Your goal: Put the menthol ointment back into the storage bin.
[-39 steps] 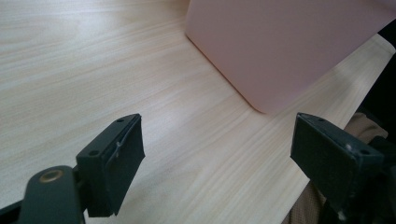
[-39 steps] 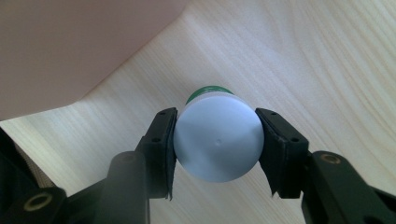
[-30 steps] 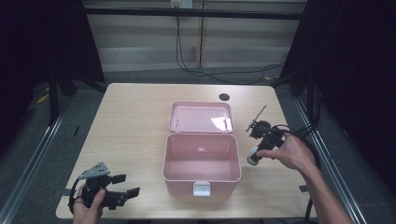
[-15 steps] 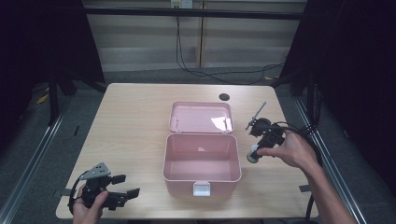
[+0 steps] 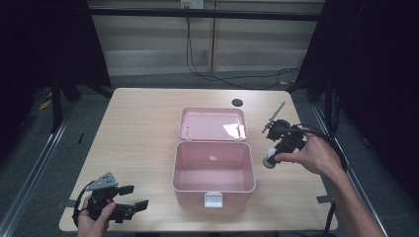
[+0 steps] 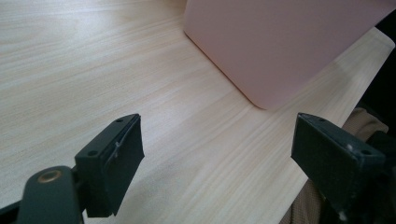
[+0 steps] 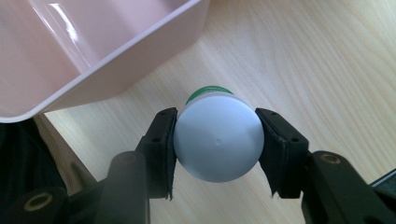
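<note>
In the right gripper view, the right gripper (image 7: 217,140) is clamped on a white bottle (image 7: 217,142): both black jaws press against opposite sides of its round white body at the lower centre of the frame, with its white end facing the camera and a green part visible at its far end. The bottle is clear of the wooden table (image 7: 327,60) beneath it, and the rim of the pink box (image 7: 116,51) crosses the upper left of that frame, near the bottle but apart from it. In the high view, the right gripper (image 5: 272,157) sits at the right of centre, just beside the right wall of the pink box (image 5: 213,168), with the white bottle (image 5: 270,160) at its lower end. The box stands open at the centre of the frame, lid folded back toward the top. The left gripper (image 5: 136,205) lies at the lower left of the high view, well apart from the box. In the left gripper view, the left gripper (image 6: 217,158) has its jaws spread wide with nothing between them; the pink box (image 6: 285,42) fills the upper right.
</note>
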The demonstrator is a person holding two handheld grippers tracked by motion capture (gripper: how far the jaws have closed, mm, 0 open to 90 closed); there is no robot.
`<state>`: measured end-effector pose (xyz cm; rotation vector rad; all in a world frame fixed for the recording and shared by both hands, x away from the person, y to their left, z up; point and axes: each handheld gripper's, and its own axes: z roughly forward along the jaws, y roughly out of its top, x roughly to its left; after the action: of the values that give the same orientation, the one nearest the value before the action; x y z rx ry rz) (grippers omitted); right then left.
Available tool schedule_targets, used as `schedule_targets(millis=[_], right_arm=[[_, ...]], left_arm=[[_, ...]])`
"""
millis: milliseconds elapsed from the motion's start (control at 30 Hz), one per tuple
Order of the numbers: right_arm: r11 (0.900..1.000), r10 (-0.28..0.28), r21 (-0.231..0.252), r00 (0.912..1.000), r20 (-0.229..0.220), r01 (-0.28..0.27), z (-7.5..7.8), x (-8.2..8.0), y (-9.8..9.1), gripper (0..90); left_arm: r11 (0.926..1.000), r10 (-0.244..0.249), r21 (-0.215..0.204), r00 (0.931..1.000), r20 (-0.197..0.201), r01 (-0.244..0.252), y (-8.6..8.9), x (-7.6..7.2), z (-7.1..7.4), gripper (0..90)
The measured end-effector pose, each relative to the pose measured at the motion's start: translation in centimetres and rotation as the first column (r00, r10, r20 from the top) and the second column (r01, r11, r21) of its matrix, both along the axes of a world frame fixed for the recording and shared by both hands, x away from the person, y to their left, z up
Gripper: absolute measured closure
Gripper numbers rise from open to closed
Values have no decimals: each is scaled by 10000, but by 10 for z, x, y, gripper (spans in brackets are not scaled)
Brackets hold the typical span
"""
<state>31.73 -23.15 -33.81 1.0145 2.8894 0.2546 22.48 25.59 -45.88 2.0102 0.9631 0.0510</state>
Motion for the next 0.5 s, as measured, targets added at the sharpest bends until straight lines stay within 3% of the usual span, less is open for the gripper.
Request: schedule_targets(millis=[500], right_arm=[[9971, 748, 133, 9966, 345, -753, 30, -7, 17, 512]], left_arm=[[10000, -80, 26, 10000, 39, 80, -2, 0, 0, 166]])
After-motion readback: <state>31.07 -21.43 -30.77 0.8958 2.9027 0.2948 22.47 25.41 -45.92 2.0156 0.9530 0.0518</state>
